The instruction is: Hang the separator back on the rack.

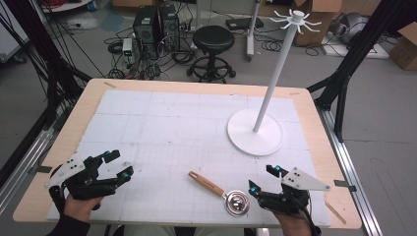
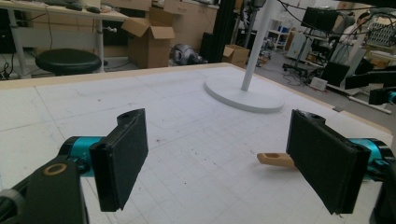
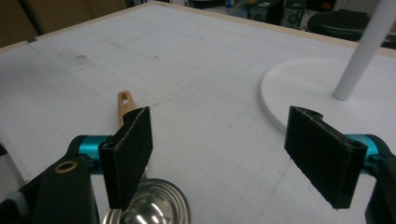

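A small metal ladle (image 1: 235,201) with a wooden handle (image 1: 205,183) lies on the white gridded mat near the table's front edge. Its shiny bowl (image 3: 149,205) sits just below the left jaw in the right gripper view, with the handle (image 3: 125,105) reaching away behind that jaw. My right gripper (image 1: 264,179) stands open just right of the bowl, nothing between its pads (image 3: 131,154). My left gripper (image 1: 119,164) rests at the front left, open and empty; in its view the handle end (image 2: 274,159) peeks out beside the right pad (image 2: 322,161). A white stand (image 1: 255,132) with a tall pole rises at the right.
The stand's top (image 1: 296,18) carries several radiating hooks. A wooden table border (image 1: 192,86) frames the mat. Beyond the table are a black stool (image 1: 213,42), computer towers (image 1: 156,27), cables and cardboard boxes (image 1: 405,46).
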The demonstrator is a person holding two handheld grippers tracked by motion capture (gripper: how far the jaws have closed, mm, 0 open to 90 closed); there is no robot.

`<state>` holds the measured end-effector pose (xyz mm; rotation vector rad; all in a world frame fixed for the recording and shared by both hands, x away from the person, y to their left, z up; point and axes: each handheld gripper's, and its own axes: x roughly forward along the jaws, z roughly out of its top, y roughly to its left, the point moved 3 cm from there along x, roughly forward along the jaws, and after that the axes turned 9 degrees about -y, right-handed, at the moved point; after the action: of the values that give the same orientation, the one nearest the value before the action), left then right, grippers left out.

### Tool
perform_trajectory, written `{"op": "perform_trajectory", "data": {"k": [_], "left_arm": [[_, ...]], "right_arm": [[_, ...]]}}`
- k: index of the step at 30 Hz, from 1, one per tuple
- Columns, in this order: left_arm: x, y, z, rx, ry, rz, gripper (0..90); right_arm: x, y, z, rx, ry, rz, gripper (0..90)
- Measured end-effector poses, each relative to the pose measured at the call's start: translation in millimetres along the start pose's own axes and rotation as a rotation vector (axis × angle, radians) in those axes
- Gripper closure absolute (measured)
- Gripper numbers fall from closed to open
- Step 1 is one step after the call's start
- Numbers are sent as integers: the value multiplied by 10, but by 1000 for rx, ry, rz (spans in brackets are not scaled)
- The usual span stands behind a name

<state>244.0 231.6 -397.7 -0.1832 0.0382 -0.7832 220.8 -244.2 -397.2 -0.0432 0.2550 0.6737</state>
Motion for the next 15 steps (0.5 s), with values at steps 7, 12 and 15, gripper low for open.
{"op": "perform_trajectory", "data": {"k": [7,12,15], "left_arm": [[2,-58,2,4,-1,3,207],[34,-77,-23,11,12,-12,207],[49,-64,-38,6,20,-20,207]], "right_arm": [[222,266,1,-48,46,104,222],[311,379,-16,-69,69,135,230],[400,428,-49,-75,99,153,246]]}}
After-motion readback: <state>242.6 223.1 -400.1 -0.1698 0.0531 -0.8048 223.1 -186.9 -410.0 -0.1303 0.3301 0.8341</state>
